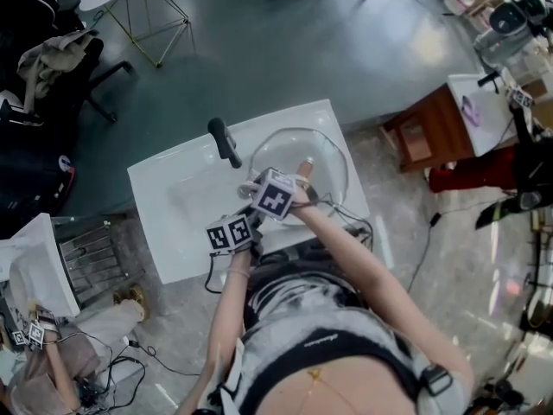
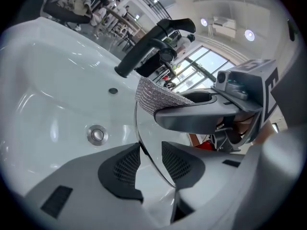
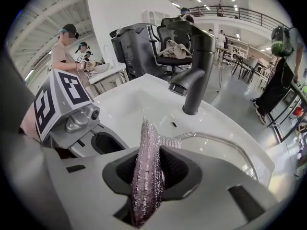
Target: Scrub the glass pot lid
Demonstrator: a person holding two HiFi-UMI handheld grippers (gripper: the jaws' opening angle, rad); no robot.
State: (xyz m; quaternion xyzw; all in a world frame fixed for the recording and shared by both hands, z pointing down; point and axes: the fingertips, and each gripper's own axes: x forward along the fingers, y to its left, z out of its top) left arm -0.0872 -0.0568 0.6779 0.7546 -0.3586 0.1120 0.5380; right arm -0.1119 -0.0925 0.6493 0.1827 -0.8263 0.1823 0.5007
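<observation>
The white rectangular ceramic sink (image 1: 168, 199) is holding no water that shows. Its round metal drain (image 2: 97, 134) is sitting in the bowl floor, and a small dark overflow hole (image 2: 112, 91) is showing in the wall above it. The matte black single-lever faucet (image 1: 225, 143) is standing at the middle of the sink's far edge, its spout reaching over the bowl.

The clear round glass pot lid (image 1: 321, 161) is sitting over the right half of the bowl, near the sink's right edge. Whether its lower rim is resting on the bowl I cannot tell.

The left half of the bowl and the flat deck toward the sink's left edge are lying bare, giving room on that side. The faucet is crowding the lid on the far side, and both grippers are working from the near edge.

The left gripper (image 2: 146, 159) is holding its jaws partway closed, clamping the lid at its rim, with the glass passing between the two ribbed pads (image 2: 125, 166).

The right gripper (image 3: 149, 169) is pinching a silvery-pink glittery scrubbing cloth (image 3: 147, 150) tightly between narrow jaws. The cloth's tip is sticking out past them and touching the lid's rim, just beside the left gripper.
</observation>
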